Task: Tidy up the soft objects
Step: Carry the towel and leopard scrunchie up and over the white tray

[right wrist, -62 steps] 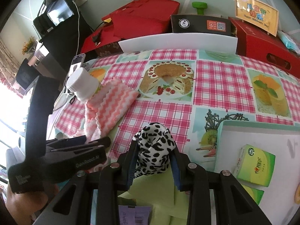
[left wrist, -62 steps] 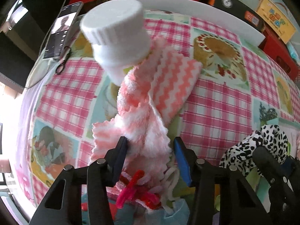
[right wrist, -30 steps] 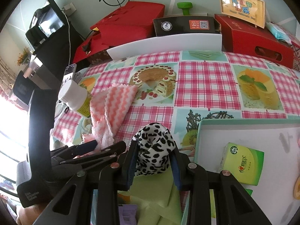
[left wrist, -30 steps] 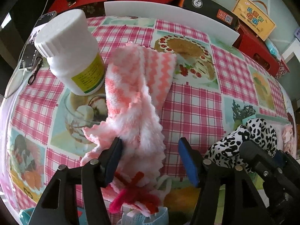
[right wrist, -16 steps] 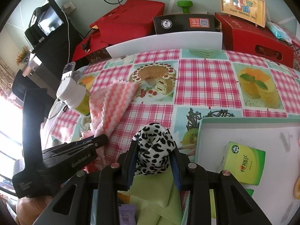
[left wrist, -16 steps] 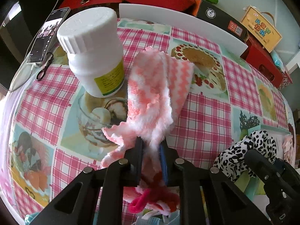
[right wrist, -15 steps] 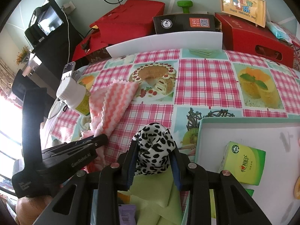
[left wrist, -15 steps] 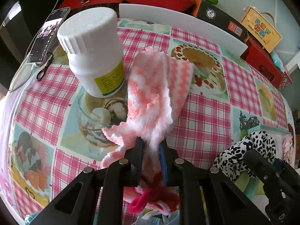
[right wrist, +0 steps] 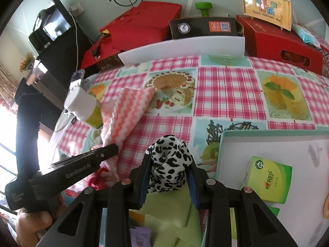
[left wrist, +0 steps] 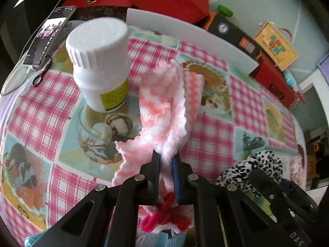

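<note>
My left gripper [left wrist: 166, 157] is shut on the near end of a pink-and-white zigzag fluffy cloth [left wrist: 164, 111], which trails away over the checked tablecloth; the cloth also shows in the right wrist view [right wrist: 127, 111]. My right gripper [right wrist: 167, 160] is shut on a black-and-white leopard-print soft item [right wrist: 168, 164], held just above the table; that item shows at lower right of the left wrist view [left wrist: 259, 164]. The left gripper's body [right wrist: 82, 166] lies left of the right one.
A white pill bottle [left wrist: 100, 63] stands left of the cloth. A phone [left wrist: 47, 35] lies at the far left. A white-lined tray [right wrist: 277, 144] with a green box [right wrist: 267, 179] sits at right. Red boxes [right wrist: 277, 39] and a white board [right wrist: 185, 47] line the back. Green cloth [right wrist: 170, 212] lies under the right gripper.
My left gripper, open around the pink cloth a second ago, has shut on it and lifted its near end a little. The right gripper still holds the leopard-print item.
</note>
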